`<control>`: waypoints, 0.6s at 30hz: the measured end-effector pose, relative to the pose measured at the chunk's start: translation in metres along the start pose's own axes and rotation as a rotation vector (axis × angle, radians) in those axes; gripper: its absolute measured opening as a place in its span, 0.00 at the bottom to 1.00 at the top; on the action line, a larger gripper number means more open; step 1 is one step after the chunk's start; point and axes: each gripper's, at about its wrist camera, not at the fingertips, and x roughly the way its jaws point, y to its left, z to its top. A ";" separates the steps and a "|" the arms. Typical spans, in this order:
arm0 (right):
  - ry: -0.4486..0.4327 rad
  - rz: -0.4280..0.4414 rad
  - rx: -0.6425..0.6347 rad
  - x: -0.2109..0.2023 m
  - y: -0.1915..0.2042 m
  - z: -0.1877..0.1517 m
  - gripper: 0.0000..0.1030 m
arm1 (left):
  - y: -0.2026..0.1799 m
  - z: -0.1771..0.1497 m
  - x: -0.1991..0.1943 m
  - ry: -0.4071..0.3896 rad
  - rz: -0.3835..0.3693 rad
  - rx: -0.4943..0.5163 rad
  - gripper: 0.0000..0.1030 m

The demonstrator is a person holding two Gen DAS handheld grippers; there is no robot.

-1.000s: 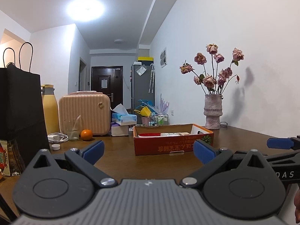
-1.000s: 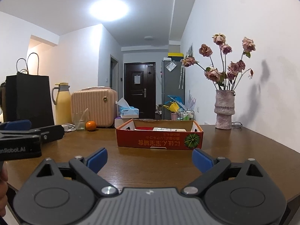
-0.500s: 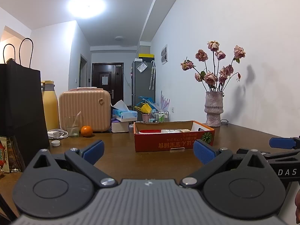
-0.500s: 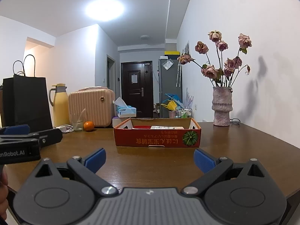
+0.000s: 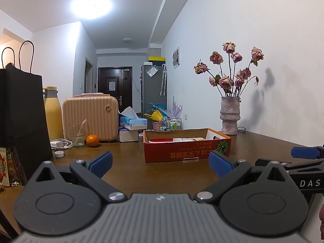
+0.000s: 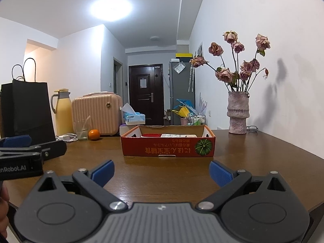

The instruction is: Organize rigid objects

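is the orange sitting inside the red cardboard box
No, the orange rests on the table beside the glass, well left of the red cardboard box.

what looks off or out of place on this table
A small white cap lies loose on the table beside the black bag, with no matching bottle nearby. The roses in the vase are wilted. Nothing is spilled.
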 end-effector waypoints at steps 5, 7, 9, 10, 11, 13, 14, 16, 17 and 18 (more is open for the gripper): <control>0.005 -0.001 0.002 0.000 -0.001 -0.001 0.98 | 0.000 0.000 0.000 0.004 -0.005 0.003 1.00; 0.005 -0.002 0.002 0.001 -0.001 -0.002 0.98 | -0.001 0.000 0.000 0.003 -0.005 0.002 1.00; 0.006 -0.003 0.003 0.001 -0.001 -0.002 0.98 | -0.001 0.000 0.000 0.005 -0.006 0.002 1.00; 0.006 -0.003 0.004 0.001 -0.001 -0.002 0.98 | -0.001 0.000 0.000 0.006 -0.007 0.002 1.00; 0.006 -0.003 0.004 0.001 -0.001 -0.001 0.98 | -0.001 0.000 0.000 0.006 -0.008 0.003 1.00; 0.007 -0.003 0.003 0.001 -0.001 -0.001 0.98 | -0.002 0.000 0.001 0.006 -0.009 0.005 1.00; 0.007 -0.003 0.004 0.001 -0.001 -0.001 0.98 | -0.002 0.000 0.001 0.006 -0.010 0.005 1.00; 0.007 -0.003 0.004 0.002 -0.001 -0.001 0.98 | -0.002 0.000 0.001 0.007 -0.012 0.008 1.00; 0.009 -0.002 0.003 0.002 -0.001 -0.001 0.98 | -0.003 0.000 0.001 0.007 -0.013 0.008 1.00; 0.009 -0.002 0.003 0.002 -0.001 -0.001 0.98 | -0.003 0.000 0.001 0.007 -0.013 0.008 1.00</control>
